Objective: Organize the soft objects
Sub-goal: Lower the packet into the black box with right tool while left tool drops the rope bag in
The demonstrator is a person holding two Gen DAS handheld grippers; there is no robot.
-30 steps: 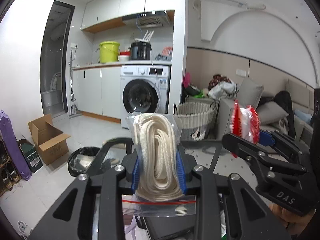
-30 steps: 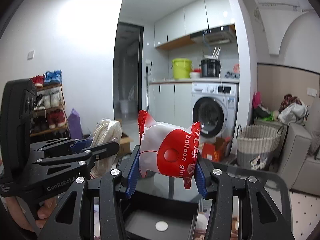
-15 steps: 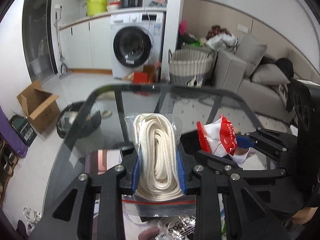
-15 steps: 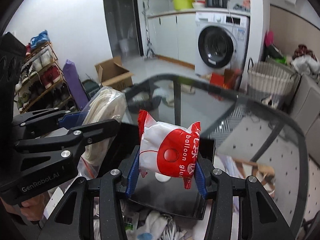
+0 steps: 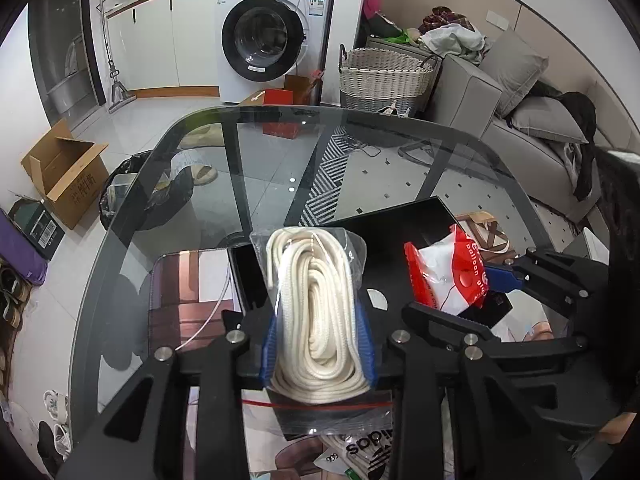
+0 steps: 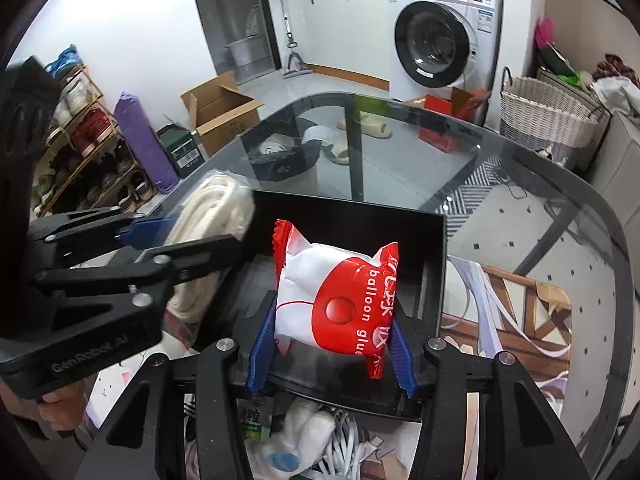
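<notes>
Mid-carry, both loads over black tray [image 6: 434, 240]. Our left gripper [image 5: 318, 344] clamps bagged rope [image 5: 316, 308]; right gripper [image 6: 330, 354] clamps balloon glue packet [image 6: 336, 296]. Next, we judge: lower into tray, release one at a time, avoid collision between grippers.

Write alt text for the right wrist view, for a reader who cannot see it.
The right gripper clamps a red-and-white packet printed "balloon glue" between blue fingers, above an open black box on a glass table. At left, the left gripper grips a bag of white rope. A washing machine stands behind.
</notes>
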